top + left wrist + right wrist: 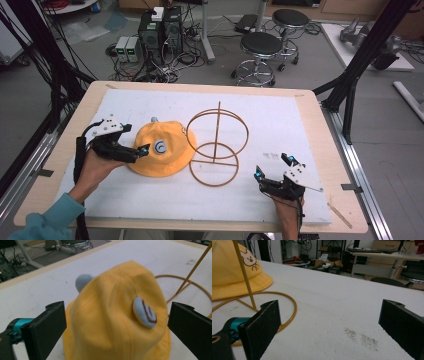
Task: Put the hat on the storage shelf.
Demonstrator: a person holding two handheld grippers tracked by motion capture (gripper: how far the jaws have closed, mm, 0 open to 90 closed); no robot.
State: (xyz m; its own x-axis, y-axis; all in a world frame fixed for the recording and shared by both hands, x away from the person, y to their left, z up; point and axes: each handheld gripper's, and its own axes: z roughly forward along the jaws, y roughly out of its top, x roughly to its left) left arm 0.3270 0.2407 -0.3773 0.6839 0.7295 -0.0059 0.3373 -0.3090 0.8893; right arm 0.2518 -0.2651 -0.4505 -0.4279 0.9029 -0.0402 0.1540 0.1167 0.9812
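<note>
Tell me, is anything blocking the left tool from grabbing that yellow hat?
Nothing visible does. The left tool is open at the yellow hat, whose crown sits between its jaws. The wire stand is on the hat's far side.

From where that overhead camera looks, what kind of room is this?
Most likely a research lab or workshop, not a home. Desktop computers sit on the floor amid tangled cables, round stools stand behind the table, and a person's hands work grippers around a yellow hat.

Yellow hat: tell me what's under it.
The yellow hat lies crown-up on the white mat, beside the wire stand. Whatever its crown covers is hidden.
</note>
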